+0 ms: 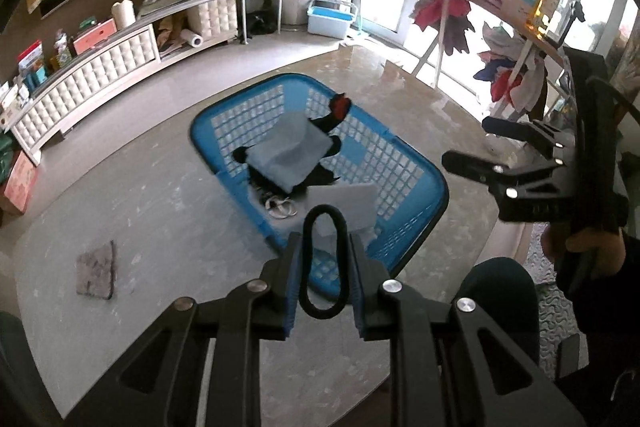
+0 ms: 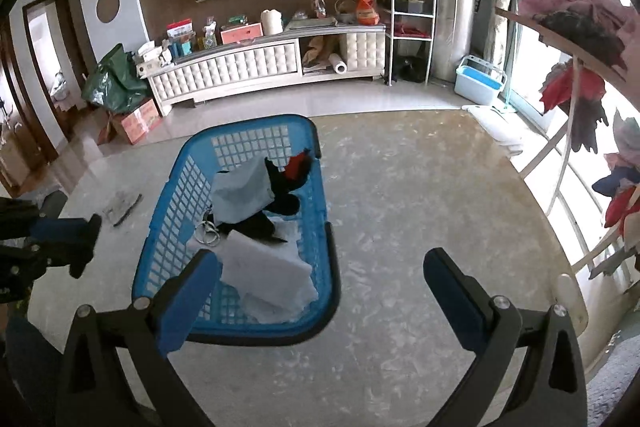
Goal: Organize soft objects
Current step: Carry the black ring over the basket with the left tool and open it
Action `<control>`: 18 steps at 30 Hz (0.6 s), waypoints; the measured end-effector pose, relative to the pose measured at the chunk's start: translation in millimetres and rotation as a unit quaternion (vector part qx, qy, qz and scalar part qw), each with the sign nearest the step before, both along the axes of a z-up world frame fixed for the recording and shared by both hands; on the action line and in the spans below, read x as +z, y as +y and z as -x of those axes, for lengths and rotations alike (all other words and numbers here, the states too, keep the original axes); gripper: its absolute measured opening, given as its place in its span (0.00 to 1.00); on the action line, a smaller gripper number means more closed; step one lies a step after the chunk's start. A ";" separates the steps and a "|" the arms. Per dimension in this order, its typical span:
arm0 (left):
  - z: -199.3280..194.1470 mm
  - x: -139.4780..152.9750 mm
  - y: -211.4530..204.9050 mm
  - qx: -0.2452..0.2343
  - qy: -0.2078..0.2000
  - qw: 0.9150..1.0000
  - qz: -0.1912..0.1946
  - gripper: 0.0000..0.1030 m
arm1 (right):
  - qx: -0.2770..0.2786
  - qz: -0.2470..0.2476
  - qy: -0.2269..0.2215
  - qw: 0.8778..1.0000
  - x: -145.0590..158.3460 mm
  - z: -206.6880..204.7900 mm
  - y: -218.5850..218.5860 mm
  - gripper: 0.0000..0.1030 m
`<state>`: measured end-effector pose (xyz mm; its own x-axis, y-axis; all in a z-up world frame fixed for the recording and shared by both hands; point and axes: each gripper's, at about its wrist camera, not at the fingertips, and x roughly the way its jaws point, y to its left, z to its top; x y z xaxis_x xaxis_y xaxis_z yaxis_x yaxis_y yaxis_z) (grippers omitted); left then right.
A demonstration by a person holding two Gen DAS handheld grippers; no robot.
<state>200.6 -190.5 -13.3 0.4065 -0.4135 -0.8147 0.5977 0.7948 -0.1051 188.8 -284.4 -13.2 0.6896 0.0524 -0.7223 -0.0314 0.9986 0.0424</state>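
Holding a black elastic loop [image 1: 322, 263] pinched in the left gripper [image 1: 323, 267] above the near end of the blue basket [image 1: 420, 167] | release low, over the white cloths [image 2: 264, 267] | right gripper [image 2: 320, 275] spread, empty | only the left view shows the loop.

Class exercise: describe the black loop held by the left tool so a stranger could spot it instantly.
Start at the blue basket on the pale table. Just above its near rim, the left tool pinches a black loop. Unlike the flat cloths inside, it is a thin closed ring.
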 end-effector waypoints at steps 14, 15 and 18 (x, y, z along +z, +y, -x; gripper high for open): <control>-35.3 -43.0 -60.8 -0.032 0.034 0.998 -0.040 0.19 | -0.010 -0.037 0.019 0.999 -23.4 -1.9 -25.8 1.00; -38.4 -46.9 -64.1 -0.033 0.036 0.998 -0.044 0.19 | -0.011 -0.043 0.022 0.999 -25.9 -2.1 -27.6 1.00; -46.1 -57.6 -72.2 -0.034 0.043 0.997 -0.054 0.19 | -0.014 -0.048 0.029 0.998 -31.0 -3.9 -30.0 1.00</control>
<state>246.6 -262.8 -70.9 0.3077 -0.3452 -0.8867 0.6437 0.7618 -0.0732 192.7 -314.4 -44.2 0.6484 0.1046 -0.7541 0.0021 0.9903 0.1391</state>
